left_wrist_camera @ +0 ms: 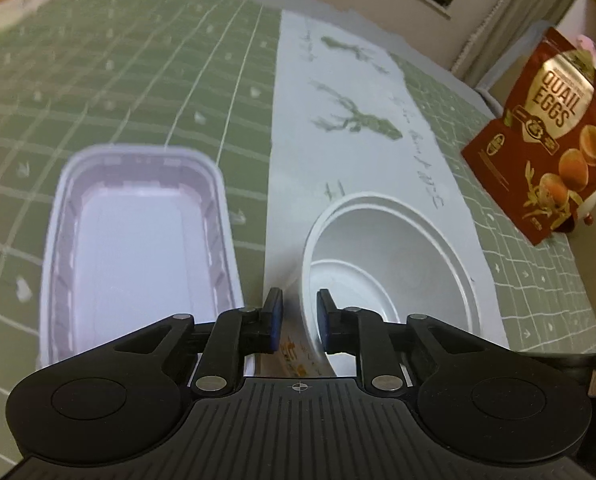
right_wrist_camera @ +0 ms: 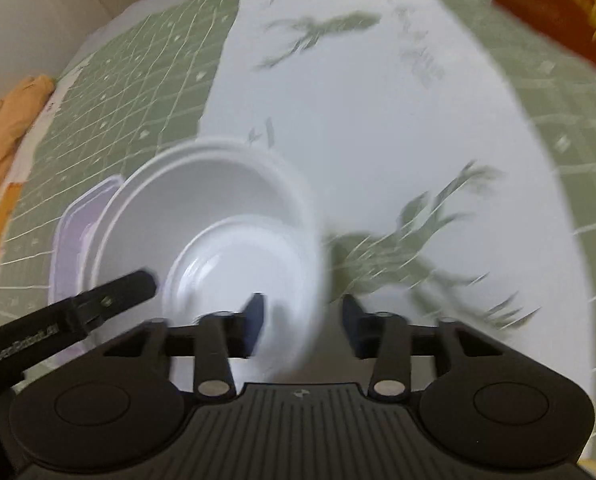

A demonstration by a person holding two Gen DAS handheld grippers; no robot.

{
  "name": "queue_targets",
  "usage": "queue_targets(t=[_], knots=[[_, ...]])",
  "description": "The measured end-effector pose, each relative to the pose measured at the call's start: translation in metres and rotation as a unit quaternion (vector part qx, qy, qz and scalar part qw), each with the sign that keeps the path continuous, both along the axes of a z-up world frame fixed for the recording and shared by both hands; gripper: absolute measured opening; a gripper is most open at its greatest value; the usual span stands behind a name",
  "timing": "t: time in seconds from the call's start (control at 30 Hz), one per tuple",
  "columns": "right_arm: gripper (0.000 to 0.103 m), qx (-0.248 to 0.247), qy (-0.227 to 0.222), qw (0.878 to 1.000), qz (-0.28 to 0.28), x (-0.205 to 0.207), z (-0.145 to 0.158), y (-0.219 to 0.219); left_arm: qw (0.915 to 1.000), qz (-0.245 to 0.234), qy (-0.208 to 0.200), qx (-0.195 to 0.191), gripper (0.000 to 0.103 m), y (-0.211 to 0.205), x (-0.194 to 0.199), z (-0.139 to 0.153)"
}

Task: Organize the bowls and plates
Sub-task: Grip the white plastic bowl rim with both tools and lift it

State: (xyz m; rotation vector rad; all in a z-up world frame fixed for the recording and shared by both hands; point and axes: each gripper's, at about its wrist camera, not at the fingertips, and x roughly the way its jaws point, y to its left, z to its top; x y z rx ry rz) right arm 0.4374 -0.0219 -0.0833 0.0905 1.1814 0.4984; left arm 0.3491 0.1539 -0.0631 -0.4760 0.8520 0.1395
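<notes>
Found the white bowl (left_wrist_camera: 393,264) on the deer-print cloth (left_wrist_camera: 337,80), just right of the clear tray (left_wrist_camera: 138,240). Saw the right gripper (right_wrist_camera: 303,314) clamped across its rim, all blur. Caught the left gripper (left_wrist_camera: 299,310) astride the near rim; couldn't tell if pinching. Spotted a quail-egg pouch (left_wrist_camera: 545,128) beyond.

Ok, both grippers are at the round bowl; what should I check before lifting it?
1. Left gripper astride the round bowl's wall: ok.
2. Left grip tight on that wall: not ok, a gap shows on the outer side.
3. Right gripper shut on the bowl's other side: ok, though blurred.
4. One bowl or a stack: cannot tell, a double rim shows.
5. Rectangular tray apart from the bowl: ok.
6. Quail eggs pouch out of the way: ok.
</notes>
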Motion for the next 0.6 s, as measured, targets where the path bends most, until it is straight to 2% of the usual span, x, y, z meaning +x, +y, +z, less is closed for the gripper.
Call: queue_targets(t=[0.1,0.3,0.47,0.6], knots=[[0.033,-0.001,-0.035,0.999,0.007,-0.015,0.017,0.001,0.9996,0.004,-0.027,0.003,0.020,-0.002,-0.009,0.020],[0.033,0.045,-0.086,0.995,0.011,-0.054,0.071,-0.026,0.9975,0.014,-0.066,0.022,0.020,-0.019,-0.050,0.077],[0.034,0.062,-0.106,0.992,0.030,-0.098,0.101,-0.046,0.9958,0.020,-0.069,0.056,0.020,-0.050,-0.091,0.110],[0.034,0.074,-0.110,0.990,0.042,-0.125,0.111,-0.069,0.9965,0.022,-0.060,0.053,0.020,-0.069,-0.120,0.117]])
